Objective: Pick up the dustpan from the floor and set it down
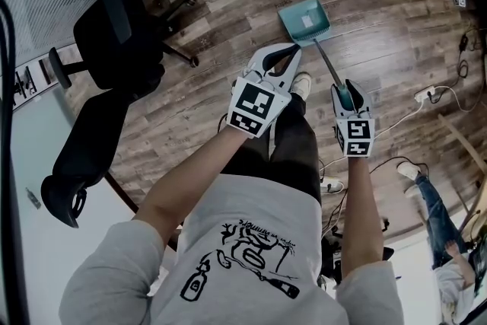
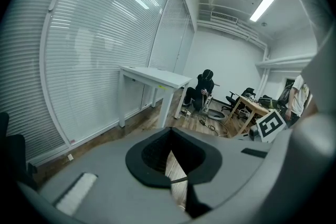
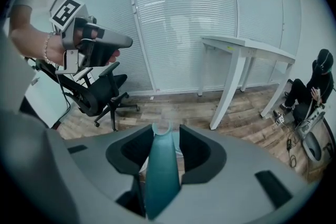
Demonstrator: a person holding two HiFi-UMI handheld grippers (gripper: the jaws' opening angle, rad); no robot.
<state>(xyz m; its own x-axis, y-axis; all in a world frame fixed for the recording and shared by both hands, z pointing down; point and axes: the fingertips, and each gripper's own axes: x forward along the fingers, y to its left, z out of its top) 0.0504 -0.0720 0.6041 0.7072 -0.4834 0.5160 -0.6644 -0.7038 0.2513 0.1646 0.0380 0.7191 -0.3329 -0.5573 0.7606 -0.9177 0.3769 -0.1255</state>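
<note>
Dustpan [image 1: 306, 20], teal: pan is rested on the wood floor [image 1: 228, 4], to the right of the office chair [image 1: 122, 34] and well apart from it. Its handle [image 3: 160, 176] is flanked by the jaws of the right gripper [image 1: 351, 91], which are parted round it, not clamped. Left gripper [image 1: 288, 53], between chair and handle: jaws are brought together, nothing held.
</note>
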